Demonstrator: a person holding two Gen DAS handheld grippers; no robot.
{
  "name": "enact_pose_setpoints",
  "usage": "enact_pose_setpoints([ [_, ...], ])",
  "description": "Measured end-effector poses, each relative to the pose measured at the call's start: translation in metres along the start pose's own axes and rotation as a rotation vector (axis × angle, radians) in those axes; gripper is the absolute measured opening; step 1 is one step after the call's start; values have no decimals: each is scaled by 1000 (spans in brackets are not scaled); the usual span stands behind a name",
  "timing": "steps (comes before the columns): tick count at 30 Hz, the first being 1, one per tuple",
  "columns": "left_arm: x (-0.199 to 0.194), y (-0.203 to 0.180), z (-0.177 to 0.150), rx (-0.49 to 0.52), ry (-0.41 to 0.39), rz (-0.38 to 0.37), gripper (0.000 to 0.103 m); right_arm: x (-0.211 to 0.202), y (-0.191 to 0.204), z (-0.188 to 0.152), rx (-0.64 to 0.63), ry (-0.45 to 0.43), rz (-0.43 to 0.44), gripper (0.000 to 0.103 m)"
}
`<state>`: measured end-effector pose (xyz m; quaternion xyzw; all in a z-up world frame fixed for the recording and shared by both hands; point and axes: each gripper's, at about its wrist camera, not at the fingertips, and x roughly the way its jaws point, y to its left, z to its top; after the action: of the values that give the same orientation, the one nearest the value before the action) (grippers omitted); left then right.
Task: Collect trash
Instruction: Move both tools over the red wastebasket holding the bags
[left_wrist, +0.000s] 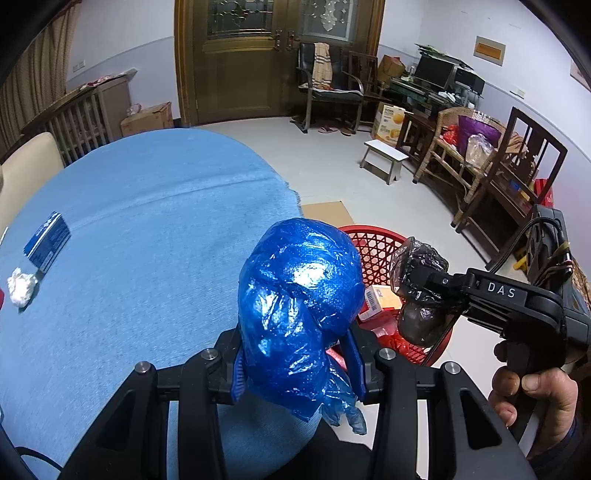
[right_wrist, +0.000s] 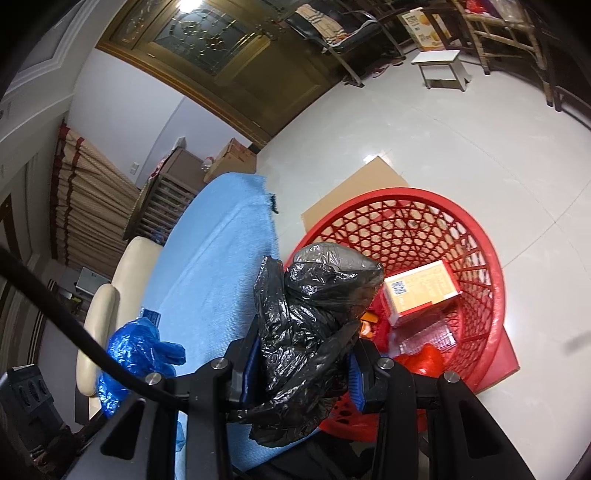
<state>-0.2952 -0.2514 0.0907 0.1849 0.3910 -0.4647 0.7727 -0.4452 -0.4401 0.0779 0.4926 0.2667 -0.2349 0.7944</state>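
Now angled downward: left gripper (left_wrist: 295, 373) clamped on blue plastic bag (left_wrist: 299, 310) at table (left_wrist: 140, 206) edge; right gripper (right_wrist: 299, 369) clamped on black plastic bag (right_wrist: 314, 325) above red basket (right_wrist: 480, 229) rim.

The blue plastic bag (left_wrist: 299, 306) bulges between the left gripper's (left_wrist: 295, 373) fingers and hides their tips, along with the near wall of the red basket (left_wrist: 376, 243) beyond them. The black plastic bag (right_wrist: 314, 328) likewise covers the right gripper's (right_wrist: 301, 365) fingertips. Print on the orange box (right_wrist: 421, 291) past those fingers is too small to read.
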Motion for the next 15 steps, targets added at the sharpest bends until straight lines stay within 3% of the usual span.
enact_pose_setpoints([
  [15,16,-5,13,-9,22,-34,45,6,0,21,-19,-10,-49,42],
])
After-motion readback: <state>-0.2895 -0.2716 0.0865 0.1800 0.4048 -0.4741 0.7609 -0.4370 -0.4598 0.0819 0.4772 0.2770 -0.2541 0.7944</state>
